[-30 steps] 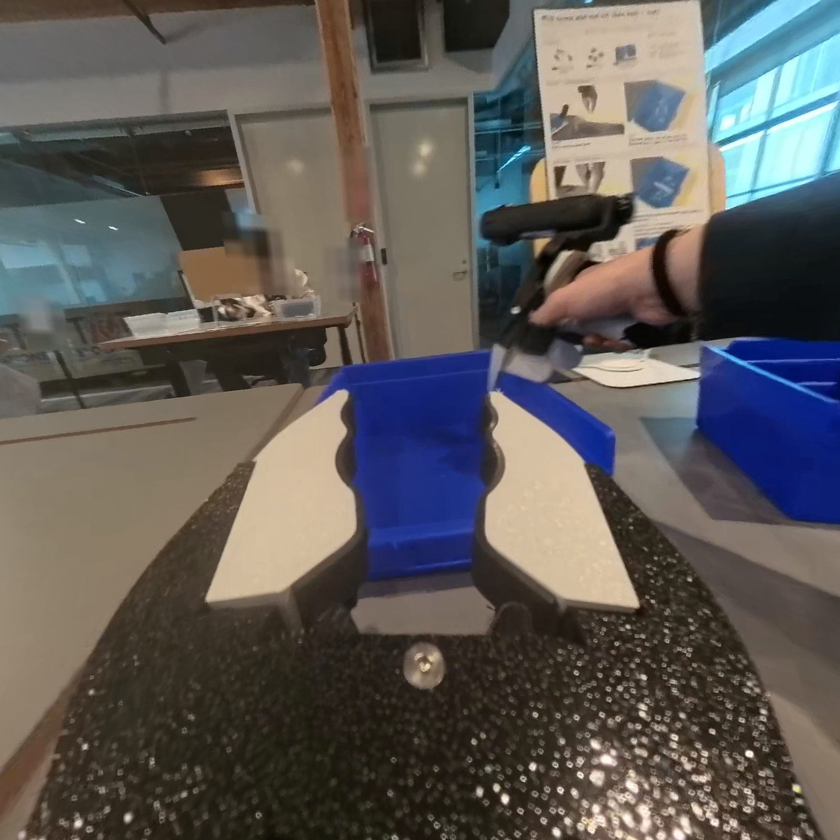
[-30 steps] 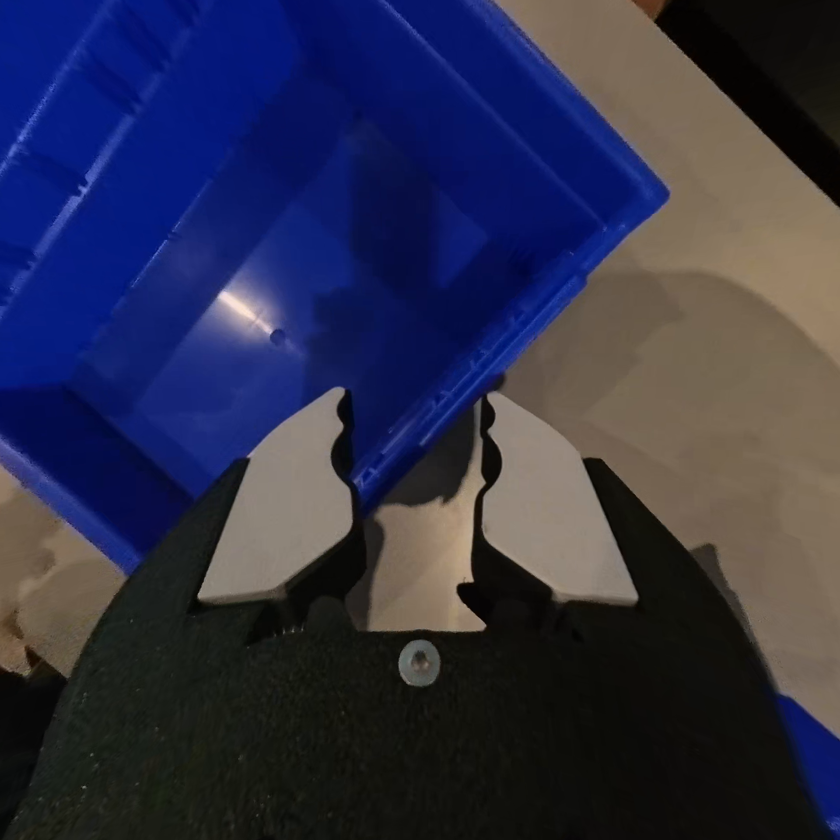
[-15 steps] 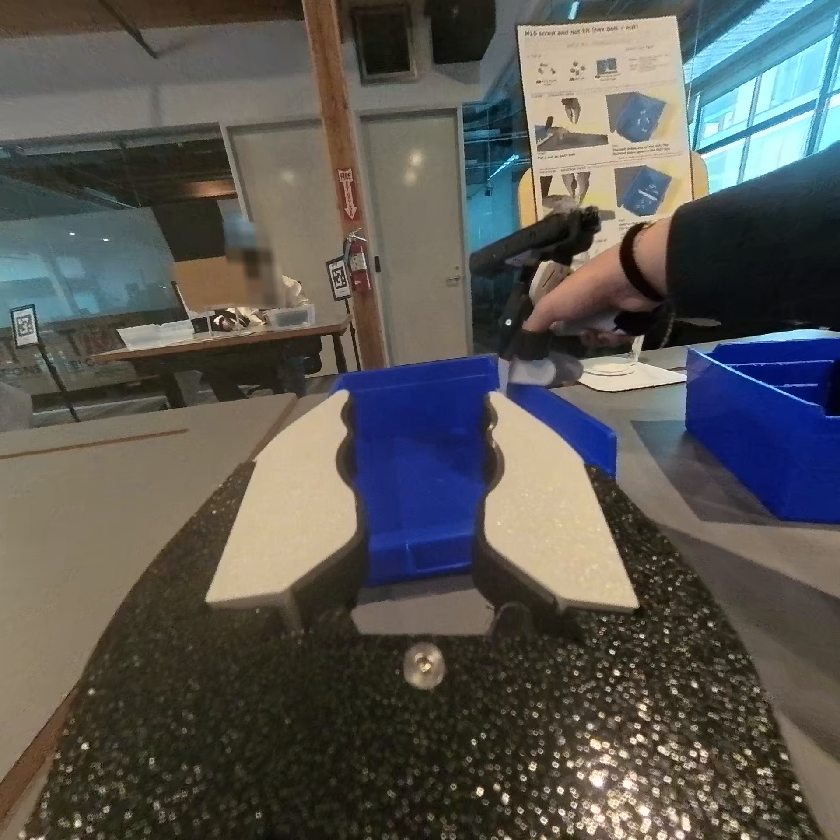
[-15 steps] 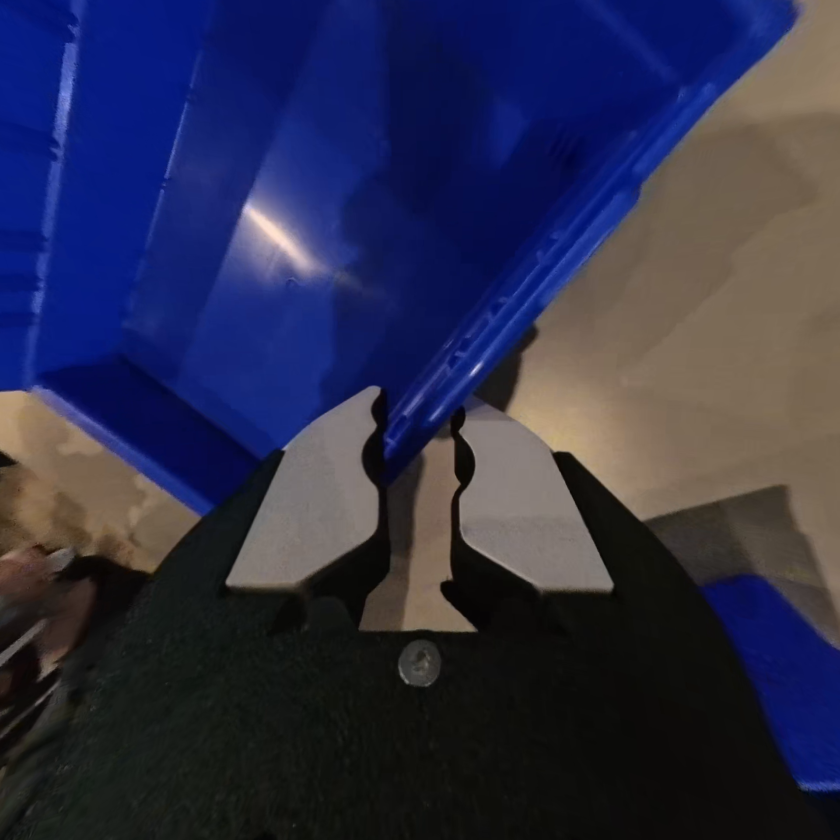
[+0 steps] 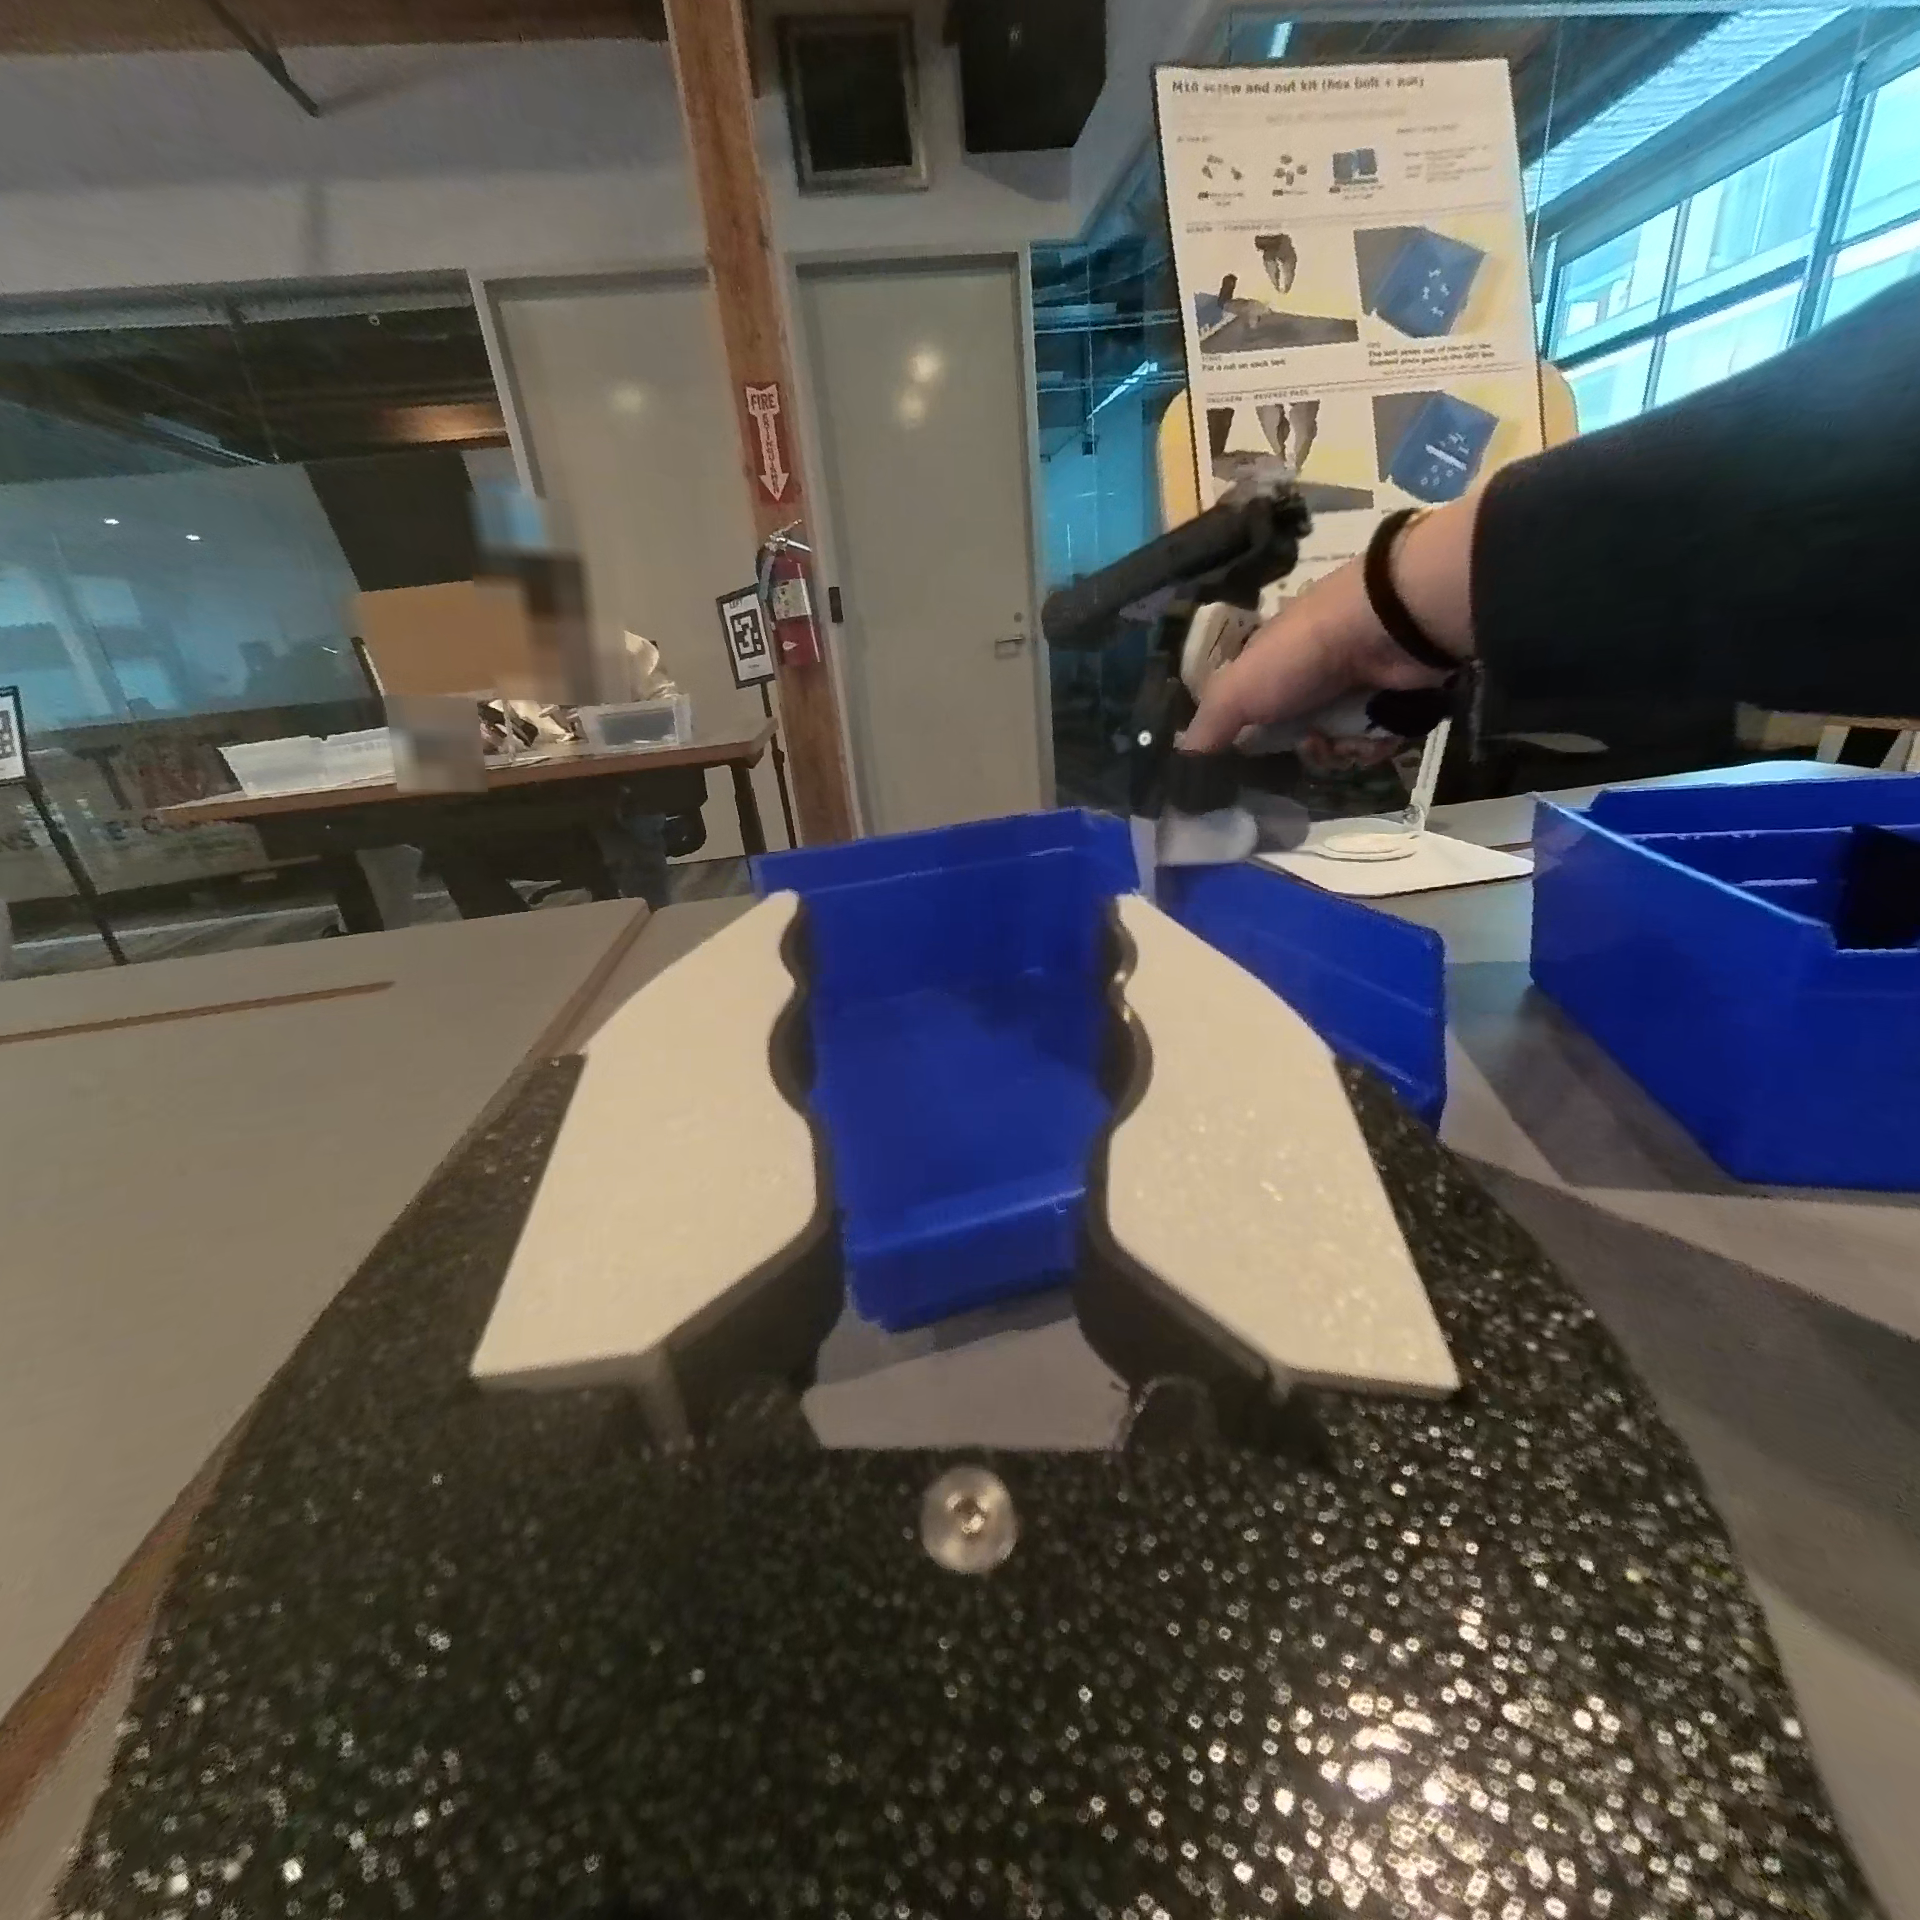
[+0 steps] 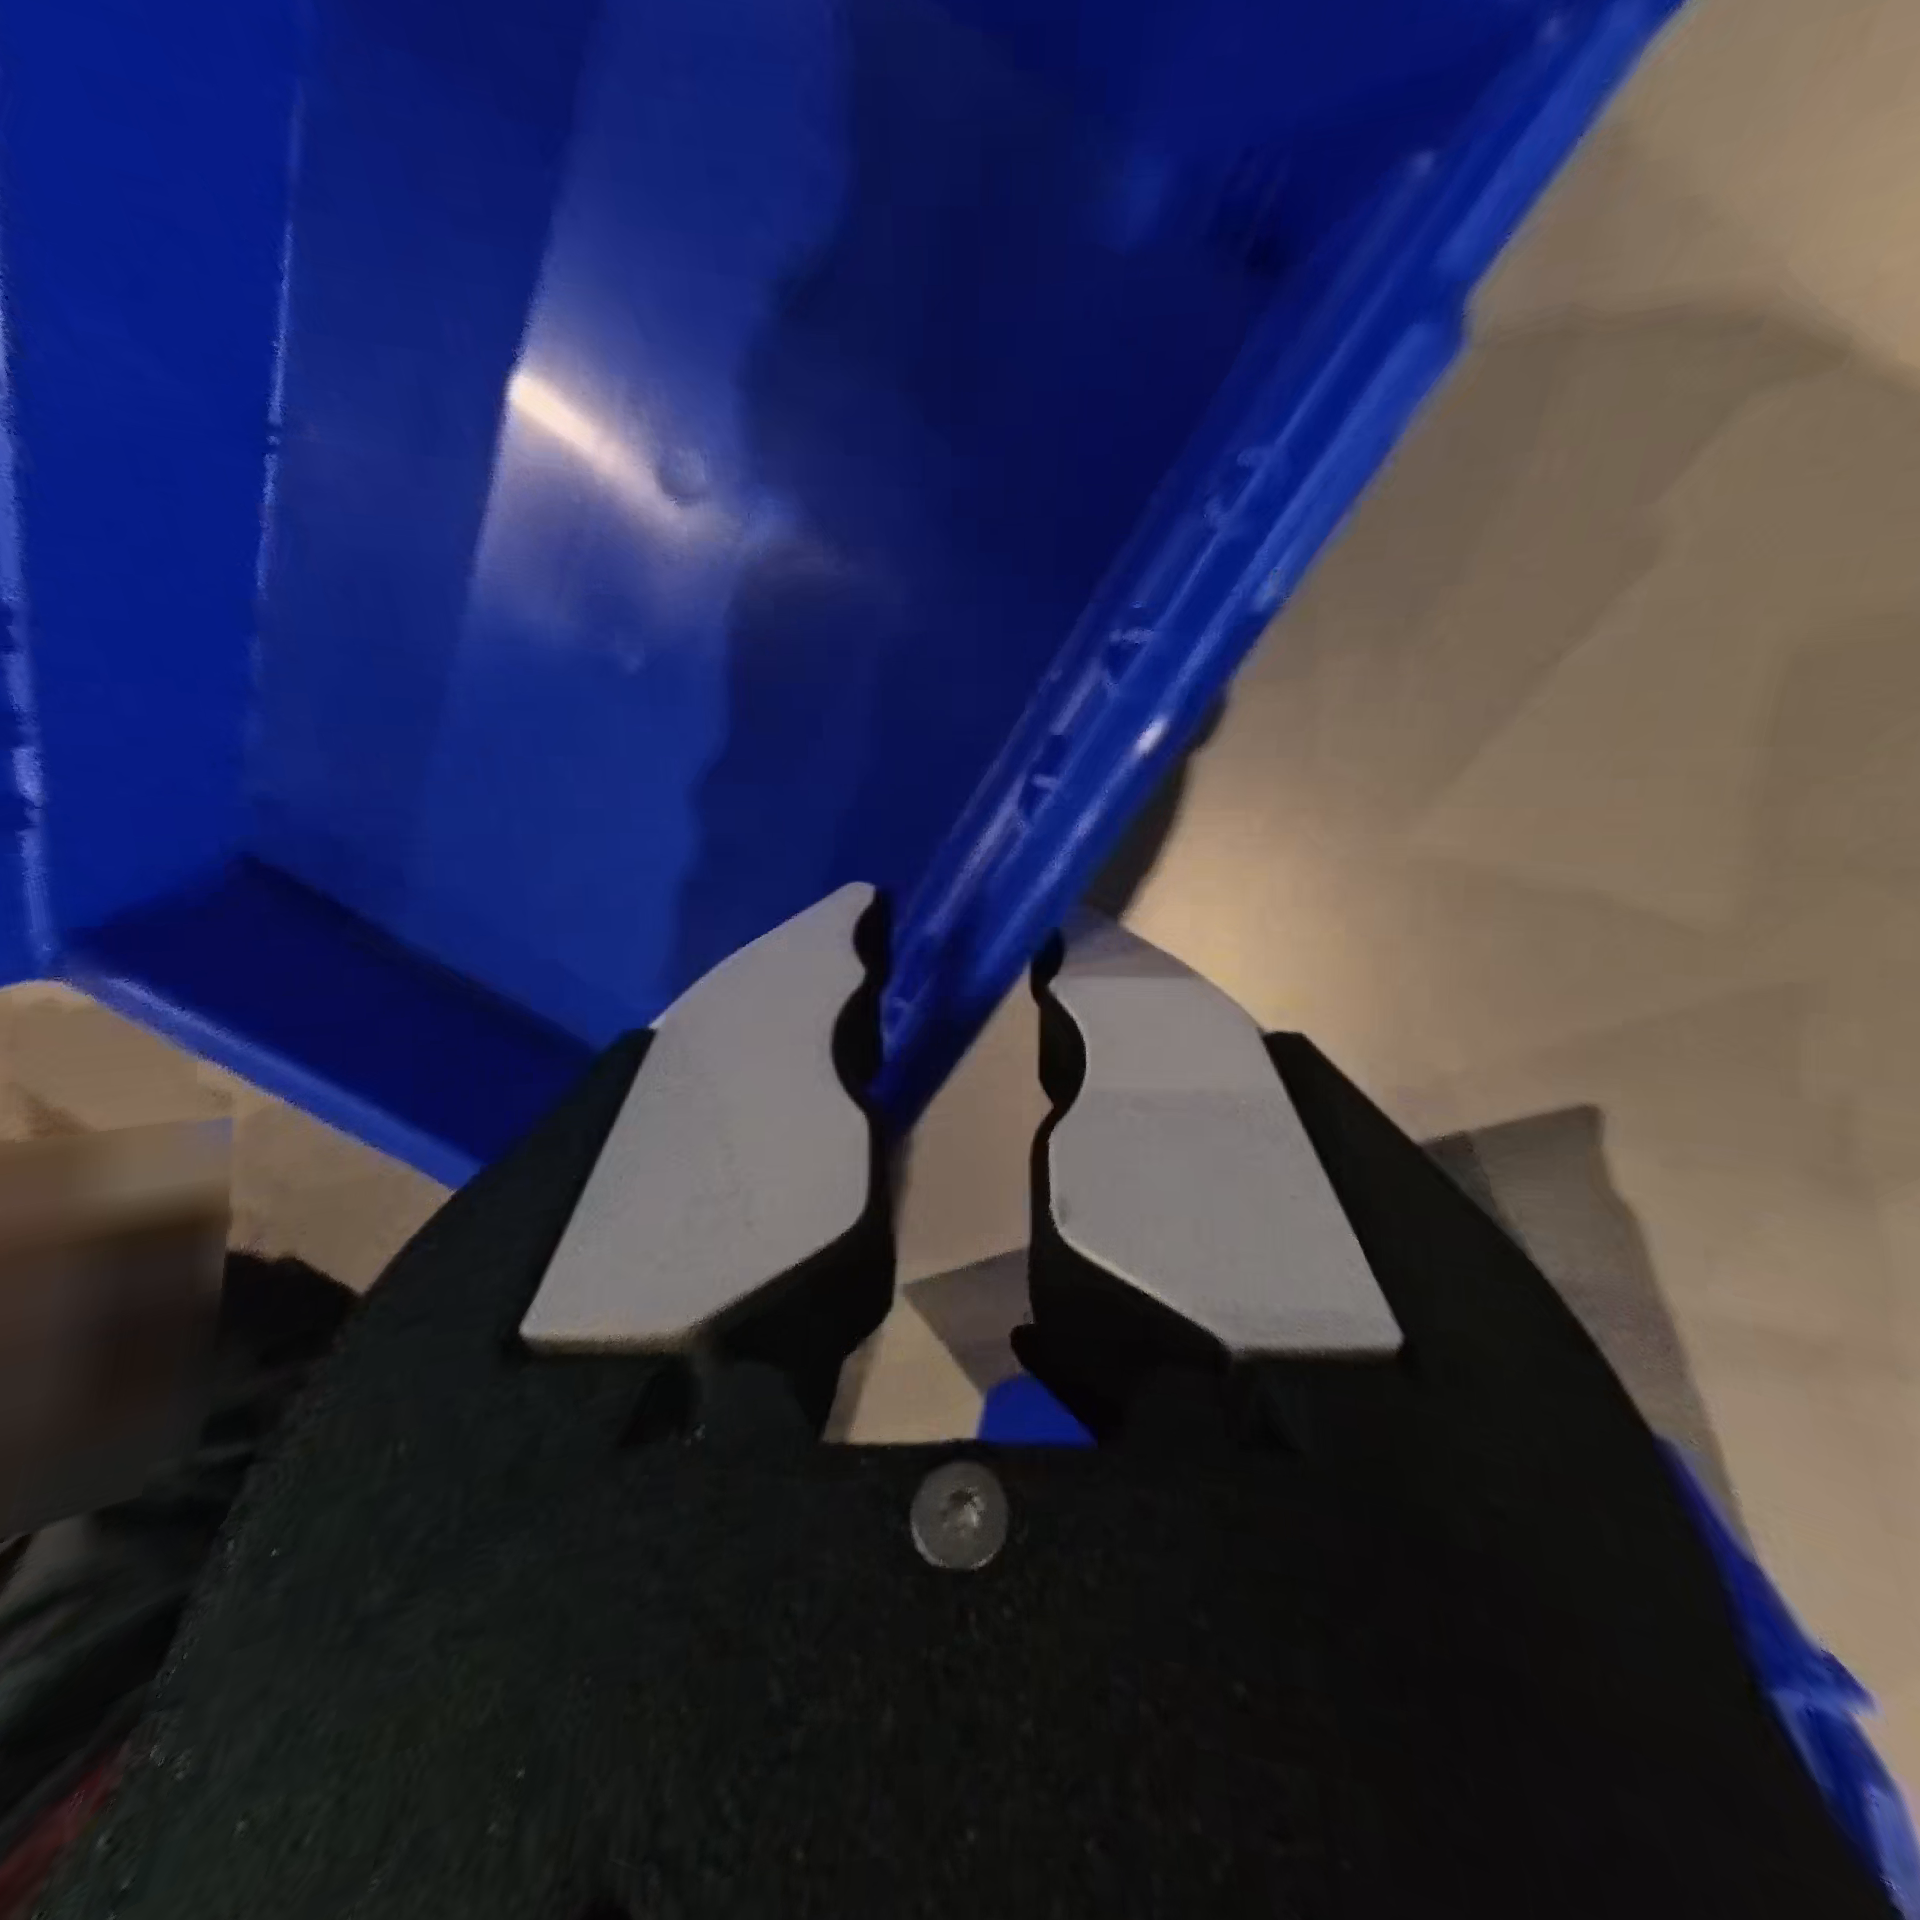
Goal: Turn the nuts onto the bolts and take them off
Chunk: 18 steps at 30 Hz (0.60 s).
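- We hold the left gripper (image 5: 961,1060) low over the grey worktop (image 5: 260,1122), its two pale fingers (image 5: 665,1174) spread wide apart with nothing between them but the view ahead.
- Straight in front sits a small blue bin (image 5: 945,1049), its open low front facing us and its long axis running away from the left gripper toward the taller back wall.
- Our right gripper (image 6: 961,1023) comes in from above at the bin's far right corner; its fingers (image 6: 727,1122) are nearly together, straddling the bin's side wall (image 6: 1164,665).
- The right wrist view is blurred, so we judge it clamped on that wall, though the right finger may stand slightly off it.
- In that view the wall's rim runs diagonally, from between the fingertips up toward the top right.
- We count two bins: this one, and a larger divided blue bin (image 5: 1714,1029) standing apart on the right.
- We see no nuts or bolts; the small bin's floor (image 6: 644,582) shows only a glare streak.
- A hand (image 5: 1309,665) in a dark sleeve holds the right gripper (image 5: 1195,831).
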### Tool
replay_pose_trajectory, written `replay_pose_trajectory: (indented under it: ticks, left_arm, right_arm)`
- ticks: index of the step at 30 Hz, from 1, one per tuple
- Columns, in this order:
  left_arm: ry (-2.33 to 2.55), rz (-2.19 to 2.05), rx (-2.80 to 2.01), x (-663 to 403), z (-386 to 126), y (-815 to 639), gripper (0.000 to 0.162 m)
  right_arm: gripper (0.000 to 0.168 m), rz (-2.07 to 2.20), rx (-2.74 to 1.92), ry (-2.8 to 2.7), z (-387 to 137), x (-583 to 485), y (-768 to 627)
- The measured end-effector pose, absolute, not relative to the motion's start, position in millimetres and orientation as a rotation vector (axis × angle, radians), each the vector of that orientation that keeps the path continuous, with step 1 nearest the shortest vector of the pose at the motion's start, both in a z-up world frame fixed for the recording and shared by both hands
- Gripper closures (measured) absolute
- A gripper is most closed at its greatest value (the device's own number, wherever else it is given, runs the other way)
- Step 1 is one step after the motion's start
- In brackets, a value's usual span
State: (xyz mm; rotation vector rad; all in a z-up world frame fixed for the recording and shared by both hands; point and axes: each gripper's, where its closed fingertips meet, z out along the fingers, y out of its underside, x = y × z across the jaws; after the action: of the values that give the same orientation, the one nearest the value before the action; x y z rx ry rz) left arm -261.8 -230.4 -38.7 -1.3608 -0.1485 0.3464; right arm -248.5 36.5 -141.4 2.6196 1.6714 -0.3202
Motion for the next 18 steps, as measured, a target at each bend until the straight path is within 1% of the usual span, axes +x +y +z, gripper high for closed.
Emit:
replay_pose_trajectory:
  ticks: [5,8,15,18]
  left_arm:
    - [-0.144,0.335,-1.392,-262,-48,-224,0.110]
    - [-0.149,0.340,-1.396,-264,-49,-224,0.110]
    - [-0.159,0.309,-1.396,-264,-52,-221,0.110]
    - [-0.150,0.307,-1.411,-260,-55,-217,0.110]
  right_arm:
    - [0.160,-0.374,2.651,1.617,-142,-256,39]
    - [0.164,-0.356,2.644,1.708,-138,-256,48]
    - [0.163,-0.261,2.684,1.724,-118,-232,78]
    - [0.164,-0.308,2.725,1.660,-104,-223,90]
